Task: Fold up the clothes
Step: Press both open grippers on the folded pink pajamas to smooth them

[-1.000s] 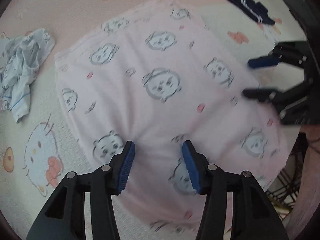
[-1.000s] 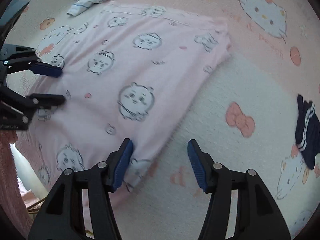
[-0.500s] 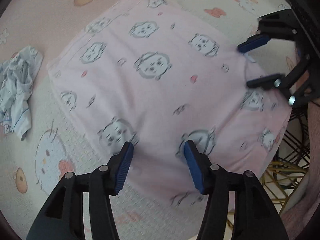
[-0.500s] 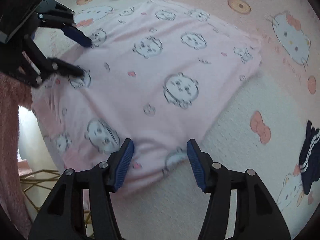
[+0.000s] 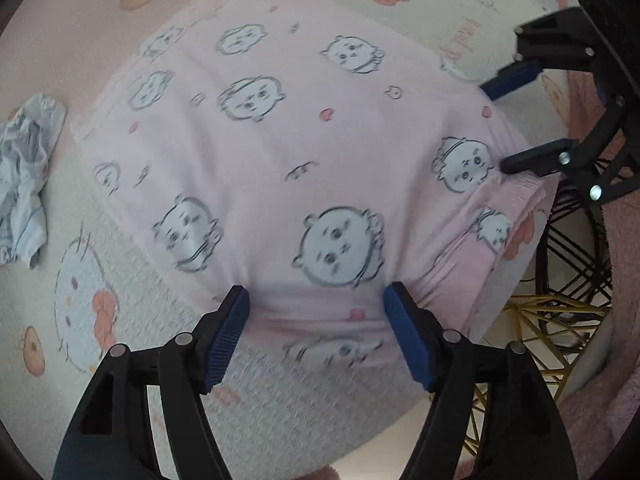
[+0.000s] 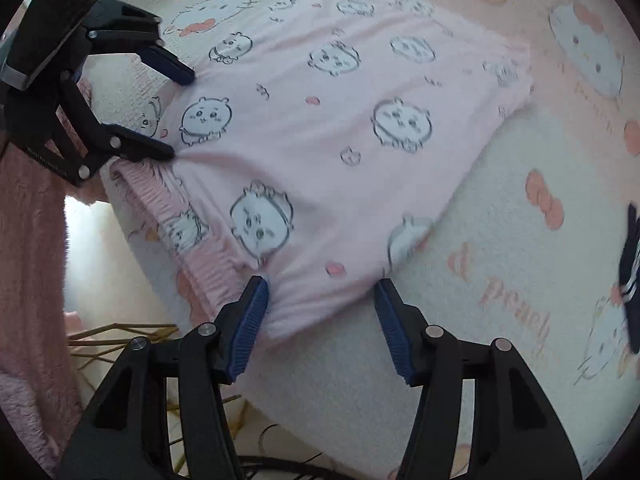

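Left wrist view, item one: pale pink fleece garment printed with grey-outlined cartoon faces (image 5: 304,152), spread flat on a cream and pink cartoon-cat bedspread (image 5: 80,304), its near hem bunched at the bed's edge.
Item two: left gripper (image 5: 316,324), black frame with blue ribbed pads, pointing down over that near hem. Jaws wide and opening; pink cloth lies between the pads, which do not press on it.
Item three: right gripper (image 5: 496,128), seen at the right, tips at the garment's right edge.
Item four: crumpled pale blue and white garment (image 5: 24,184), left of the pink one and apart from it.
Item five: black and gold wire frame (image 5: 560,288), below the bed's edge at lower right.

Right wrist view: right gripper (image 6: 320,316) over the pink garment's (image 6: 320,132) near corner, jaws partly open, cloth edge between the pads, not clamped. Left gripper (image 6: 180,116) at the left edge. Dark navy striped cloth (image 6: 632,272) lies far right.
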`<state>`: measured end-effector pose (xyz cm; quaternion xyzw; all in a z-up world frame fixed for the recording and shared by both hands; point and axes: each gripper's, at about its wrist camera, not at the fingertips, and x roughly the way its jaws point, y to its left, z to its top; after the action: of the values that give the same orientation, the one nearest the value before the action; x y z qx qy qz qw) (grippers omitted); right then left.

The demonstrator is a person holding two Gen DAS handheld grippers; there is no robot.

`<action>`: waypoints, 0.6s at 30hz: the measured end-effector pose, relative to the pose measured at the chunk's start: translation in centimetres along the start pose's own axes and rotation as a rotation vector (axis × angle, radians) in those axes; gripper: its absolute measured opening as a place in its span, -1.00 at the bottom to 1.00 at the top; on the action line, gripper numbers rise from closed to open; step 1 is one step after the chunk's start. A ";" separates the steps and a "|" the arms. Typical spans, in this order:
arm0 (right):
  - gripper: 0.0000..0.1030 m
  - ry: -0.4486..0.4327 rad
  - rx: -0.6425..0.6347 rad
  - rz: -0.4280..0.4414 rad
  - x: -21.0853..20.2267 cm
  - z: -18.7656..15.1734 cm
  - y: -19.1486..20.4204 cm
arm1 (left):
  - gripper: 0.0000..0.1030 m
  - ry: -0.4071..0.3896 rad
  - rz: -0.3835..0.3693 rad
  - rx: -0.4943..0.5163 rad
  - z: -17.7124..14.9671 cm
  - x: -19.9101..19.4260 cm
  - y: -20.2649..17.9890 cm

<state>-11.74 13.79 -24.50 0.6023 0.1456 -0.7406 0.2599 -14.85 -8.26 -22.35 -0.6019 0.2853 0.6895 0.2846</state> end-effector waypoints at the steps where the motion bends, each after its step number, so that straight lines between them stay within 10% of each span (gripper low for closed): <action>1: 0.11 0.010 0.055 0.044 -0.2 -0.3 -1.1 | 0.46 -0.039 -0.007 -0.037 0.0 -0.8 1.0; 7: 0.11 -0.166 0.145 -0.010 -3.2 4.5 -3.9 | 0.46 -0.305 0.029 -0.231 1.4 -5.2 6.5; 11: 0.10 -0.208 0.082 -0.090 -1.7 11.3 -4.4 | 0.46 -0.372 0.021 -0.287 8.7 -3.0 10.1; 18: -0.03 -0.112 -0.012 -0.068 2.0 13.1 -7.6 | 0.46 -0.283 0.012 -0.021 10.2 3.0 10.8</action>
<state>-26.92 12.73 -24.10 0.5531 0.1554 -0.7807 0.2460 -29.94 -7.91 -23.62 -0.4998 0.2387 0.7721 0.3115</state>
